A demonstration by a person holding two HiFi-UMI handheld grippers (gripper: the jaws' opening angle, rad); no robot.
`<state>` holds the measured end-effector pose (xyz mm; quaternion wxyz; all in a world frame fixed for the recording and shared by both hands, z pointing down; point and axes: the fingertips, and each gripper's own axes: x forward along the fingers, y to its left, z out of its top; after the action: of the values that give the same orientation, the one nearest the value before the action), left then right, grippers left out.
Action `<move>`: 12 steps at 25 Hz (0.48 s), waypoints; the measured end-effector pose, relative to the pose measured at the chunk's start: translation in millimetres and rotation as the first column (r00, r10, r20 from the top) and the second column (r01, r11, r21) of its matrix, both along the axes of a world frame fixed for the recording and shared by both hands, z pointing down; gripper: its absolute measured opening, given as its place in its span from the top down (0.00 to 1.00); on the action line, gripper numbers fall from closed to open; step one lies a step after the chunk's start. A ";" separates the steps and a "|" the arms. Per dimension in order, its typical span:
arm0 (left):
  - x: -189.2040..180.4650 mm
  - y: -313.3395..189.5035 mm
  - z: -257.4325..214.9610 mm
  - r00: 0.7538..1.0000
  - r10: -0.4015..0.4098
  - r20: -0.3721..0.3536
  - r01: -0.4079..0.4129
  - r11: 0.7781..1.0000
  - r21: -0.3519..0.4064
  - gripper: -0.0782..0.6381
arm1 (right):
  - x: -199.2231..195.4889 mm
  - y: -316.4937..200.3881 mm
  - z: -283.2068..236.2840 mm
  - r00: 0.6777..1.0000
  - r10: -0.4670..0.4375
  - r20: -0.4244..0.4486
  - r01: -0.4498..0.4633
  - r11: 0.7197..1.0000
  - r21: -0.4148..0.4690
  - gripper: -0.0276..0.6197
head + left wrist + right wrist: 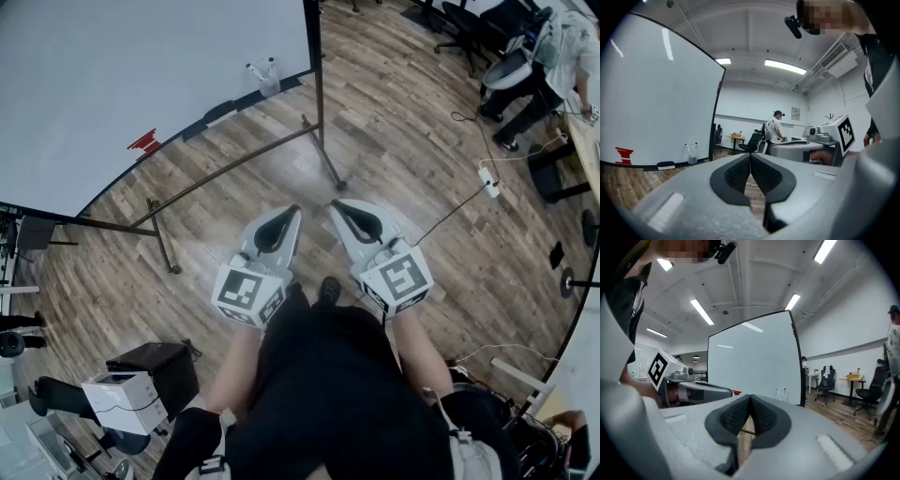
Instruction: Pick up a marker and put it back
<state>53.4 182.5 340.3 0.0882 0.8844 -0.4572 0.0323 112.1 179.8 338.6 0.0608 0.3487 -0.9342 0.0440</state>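
The grey left gripper (289,217) and the grey right gripper (341,210) sit side by side in the middle of the head view. They are close together but not touching, both reaching out over the brown wood-plank floor (403,141). In the left gripper view the left gripper's (750,157) black ribbed jaws are pressed together at the tips, with nothing between them. In the right gripper view the right gripper's (750,399) jaws likewise meet at the tips and hold nothing.

A large white whiteboard on a dark metal stand (141,66) fills the upper left of the head view. At its lower edge, in the upper centre of that frame, two thin pale markers (261,69) stand in a small clear holder (268,84), well apart from both grippers. The same markers (691,149) appear at the lower left of the left gripper view, and small, just right of centre, in the right gripper view (780,392). A dark block eraser (665,165) lies on the board's ledge left of the holder. A small red mark (623,154) sits further left on the board.

A person in a white shirt (774,129) stands in the background, right of centre in the left gripper view.
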 end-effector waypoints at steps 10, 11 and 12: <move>-2.0 1.5 5.8 0.999 -0.019 0.030 0.019 1.000 0.010 0.87 | 3.2 -1.9 -1.2 1.000 -0.006 0.012 0.005 1.000 0.015 0.96; -3.3 1.7 6.5 0.999 -0.022 0.030 0.022 1.000 0.009 0.87 | 3.2 -2.4 -1.4 1.000 -0.003 0.022 0.002 1.000 0.010 0.96; -5.4 1.8 6.8 0.999 -0.026 0.030 0.025 1.000 0.009 0.87 | 2.9 -3.1 -1.5 1.000 0.001 0.030 -0.001 1.000 0.003 0.96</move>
<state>48.0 184.3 347.0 0.0781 0.8783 -0.4698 0.0425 115.0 176.8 337.1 0.0459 0.3487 -0.9349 0.0478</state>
